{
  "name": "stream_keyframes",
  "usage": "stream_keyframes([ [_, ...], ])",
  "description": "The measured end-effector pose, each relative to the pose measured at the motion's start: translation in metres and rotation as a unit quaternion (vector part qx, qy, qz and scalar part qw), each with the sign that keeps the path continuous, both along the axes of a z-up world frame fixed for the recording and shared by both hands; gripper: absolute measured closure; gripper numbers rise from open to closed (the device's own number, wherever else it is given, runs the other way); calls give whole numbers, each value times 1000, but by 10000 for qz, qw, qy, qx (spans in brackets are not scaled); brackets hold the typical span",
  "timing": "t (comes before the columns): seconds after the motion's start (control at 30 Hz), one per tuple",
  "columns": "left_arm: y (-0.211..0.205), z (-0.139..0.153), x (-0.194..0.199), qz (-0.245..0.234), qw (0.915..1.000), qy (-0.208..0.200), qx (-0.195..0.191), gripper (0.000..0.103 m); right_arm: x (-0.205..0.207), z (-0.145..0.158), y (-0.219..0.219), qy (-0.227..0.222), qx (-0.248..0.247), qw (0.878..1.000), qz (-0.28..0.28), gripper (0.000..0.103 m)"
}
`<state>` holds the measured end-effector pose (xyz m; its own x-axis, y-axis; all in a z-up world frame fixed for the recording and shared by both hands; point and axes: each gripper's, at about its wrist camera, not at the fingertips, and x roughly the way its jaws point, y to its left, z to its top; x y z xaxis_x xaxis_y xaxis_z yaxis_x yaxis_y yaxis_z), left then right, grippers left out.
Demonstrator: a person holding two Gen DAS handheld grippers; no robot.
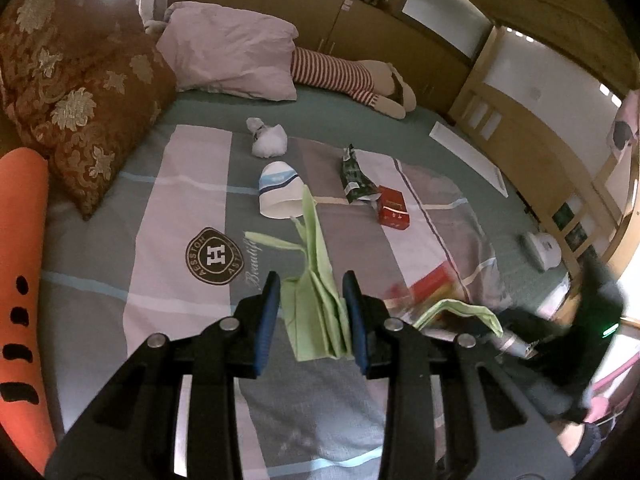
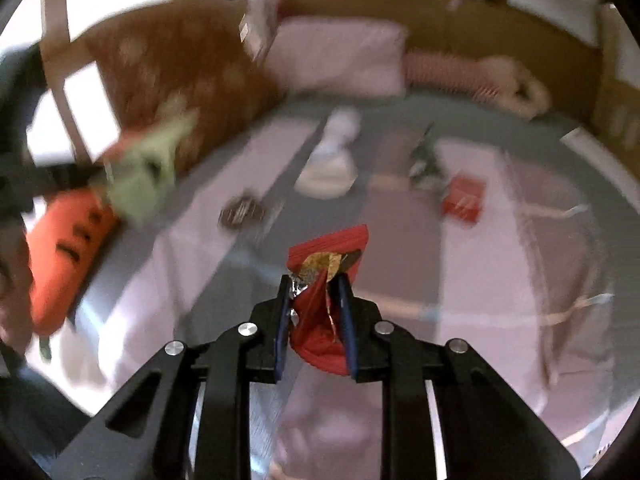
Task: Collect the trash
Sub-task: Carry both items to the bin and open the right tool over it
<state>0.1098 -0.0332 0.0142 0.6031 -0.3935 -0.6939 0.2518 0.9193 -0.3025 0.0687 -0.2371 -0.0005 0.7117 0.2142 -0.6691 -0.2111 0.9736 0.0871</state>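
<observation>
My left gripper (image 1: 311, 285) is shut on a light green bag (image 1: 320, 304) and holds it above the bed. My right gripper (image 2: 314, 286) is shut on a crumpled red snack wrapper (image 2: 324, 320); it shows blurred in the left wrist view (image 1: 428, 284). On the bedspread (image 1: 168, 264) lie a white paper cup (image 1: 278, 194), a crumpled white tissue (image 1: 269, 140), a dark green wrapper (image 1: 354, 178) and a red cigarette pack (image 1: 393, 209). The right wrist view is blurred; it shows the green bag (image 2: 144, 172), the cup (image 2: 330, 168) and the red pack (image 2: 464, 198).
Brown patterned cushions (image 1: 80, 92), a pink pillow (image 1: 232, 56) and a striped plush toy (image 1: 348, 76) line the bed's far side. An orange carrot plush (image 1: 20, 280) lies at the left. A white cap (image 1: 544, 246) sits at the right edge. Wooden cabinets (image 1: 400, 36) stand behind.
</observation>
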Motion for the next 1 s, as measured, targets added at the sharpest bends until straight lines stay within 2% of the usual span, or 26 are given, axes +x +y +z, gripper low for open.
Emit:
stream_keyframes([
  [0.07, -4, -3, 0, -17, 10000, -23, 70, 70, -6, 11, -12, -313, 70, 9991, -266, 80],
  [0.17, -7, -6, 0, -40, 9999, 0, 114, 70, -6, 15, -19, -461, 37, 9982, -376, 80],
  [0.67, -23, -18, 4, -135, 9993, 114, 327, 70, -7, 18, -23, -425, 3, 9985, -352, 80],
  [0.83, -40, -24, 0, -308, 9986, 158, 402, 70, -54, 44, -58, -776, 245, 9944, -678, 80],
  [1.0, -72, -30, -14, -741, 9959, 179, 478, 70, -150, 63, -142, -1017, 131, 9826, -1549, 80],
])
